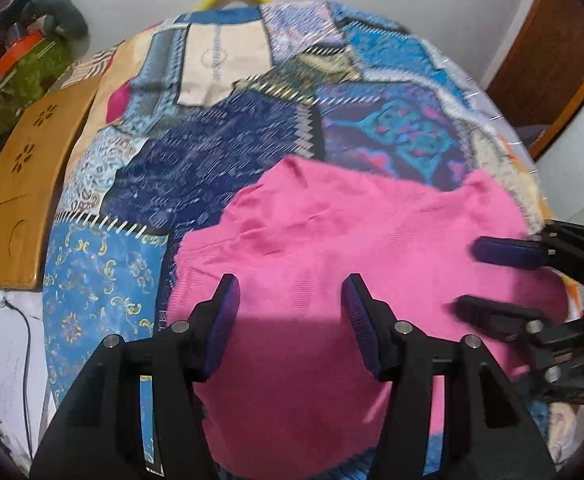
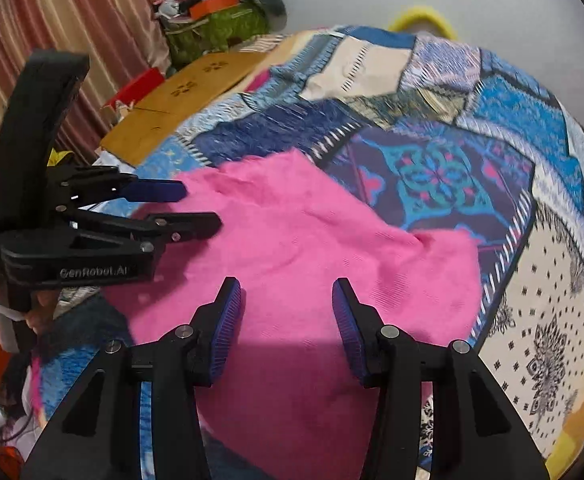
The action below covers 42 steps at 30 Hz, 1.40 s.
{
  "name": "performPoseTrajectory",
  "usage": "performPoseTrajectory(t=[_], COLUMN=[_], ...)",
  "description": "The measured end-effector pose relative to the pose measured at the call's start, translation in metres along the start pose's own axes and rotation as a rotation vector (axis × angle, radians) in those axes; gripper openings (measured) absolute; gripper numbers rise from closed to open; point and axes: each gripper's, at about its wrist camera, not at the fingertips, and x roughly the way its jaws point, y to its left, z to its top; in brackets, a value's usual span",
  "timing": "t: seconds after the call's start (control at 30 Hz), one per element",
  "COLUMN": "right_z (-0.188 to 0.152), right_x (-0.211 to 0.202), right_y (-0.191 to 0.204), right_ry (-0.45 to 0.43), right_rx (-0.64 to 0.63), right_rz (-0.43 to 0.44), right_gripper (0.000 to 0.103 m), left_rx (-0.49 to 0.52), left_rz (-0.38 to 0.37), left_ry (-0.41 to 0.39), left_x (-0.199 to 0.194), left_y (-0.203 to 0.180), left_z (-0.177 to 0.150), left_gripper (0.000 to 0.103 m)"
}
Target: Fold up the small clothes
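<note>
One pink garment (image 1: 332,264) lies spread on the patchwork bedspread (image 1: 219,148), directly under and ahead of both sets of jaws, its cloth faintly creased and two corners reaching away toward the far side of the bed. Two grippers hover over it. The left gripper (image 1: 291,300) has its jaws wide apart with nothing between them, the blue ribbed pads facing each other above the pink cloth; the right gripper (image 2: 287,304) stands the same way, jaws parted and empty over the garment. From the left wrist view the right gripper (image 1: 492,276) shows off to the right of the jaws, above the garment's edge, and from the right wrist view the left gripper (image 2: 195,208) shows to the left, over the near-left part of the cloth. Farther left of the jaws one wooden board (image 1: 23,184) with flower-shaped cutouts lies along the bedspread's edge. Beyond it sits a green patterned bag (image 2: 215,30) heaped with clutter, and straight ahead past the bed a yellow ring (image 2: 422,20) shows against the pale wall.
</note>
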Motion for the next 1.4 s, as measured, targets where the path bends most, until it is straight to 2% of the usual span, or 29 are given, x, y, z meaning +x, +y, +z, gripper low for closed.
performPoseTrajectory(t=[0.1, 0.23, 0.27, 0.33, 0.47, 0.57, 0.73, 0.83, 0.93, 1.03, 1.17, 1.4], right_z=[-0.006, -0.017, -0.02, -0.024, -0.031, -0.032, -0.017, 0.002, 0.021, 0.033, 0.036, 0.025], right_x=[-0.003, -0.013, -0.016, -0.021, -0.032, -0.04, -0.051, -0.044, -0.023, 0.001, 0.024, 0.019], right_y=[-0.016, -0.035, -0.038, -0.042, -0.042, -0.037, -0.018, -0.008, -0.006, -0.01, -0.024, -0.059], right_ry=[-0.008, -0.02, -0.022, -0.026, -0.04, -0.046, -0.076, -0.079, -0.046, 0.001, 0.062, 0.071], right_rx=[0.047, 0.089, 0.096, 0.106, 0.113, 0.097, 0.029, -0.01, -0.006, 0.01, 0.038, 0.098], right_rz=[0.005, -0.015, -0.022, -0.033, -0.057, -0.084, -0.072, -0.032, -0.009, -0.005, -0.048, -0.127], right_gripper=[0.044, 0.044, 0.044, 0.045, 0.045, 0.045, 0.045, 0.049, 0.049, 0.049, 0.049, 0.049], left_rx=[-0.051, -0.125, -0.136, -0.15, -0.199, -0.197, -0.151, -0.117, -0.093, -0.095, -0.093, -0.096], left_rz=[0.026, 0.018, 0.059, 0.094, 0.086, 0.1, 0.087, 0.097, 0.097, 0.085, 0.077, 0.079], left_ry=[0.011, 0.012, 0.008, 0.003, 0.013, 0.006, -0.022, -0.03, -0.017, 0.0, 0.01, 0.01], left_x=[0.01, 0.012, 0.011, 0.008, 0.001, -0.009, -0.027, -0.029, -0.024, -0.016, -0.01, -0.01], left_y=[0.015, 0.038, 0.043, 0.052, 0.067, 0.07, 0.055, 0.044, 0.036, 0.035, 0.036, 0.039], left_z=[0.0, -0.002, -0.003, -0.006, -0.014, -0.022, -0.03, -0.031, -0.031, -0.03, -0.031, -0.032], left_gripper=[0.054, 0.054, 0.054, 0.054, 0.054, 0.054, 0.054, 0.054, 0.054, 0.054, 0.054, 0.058])
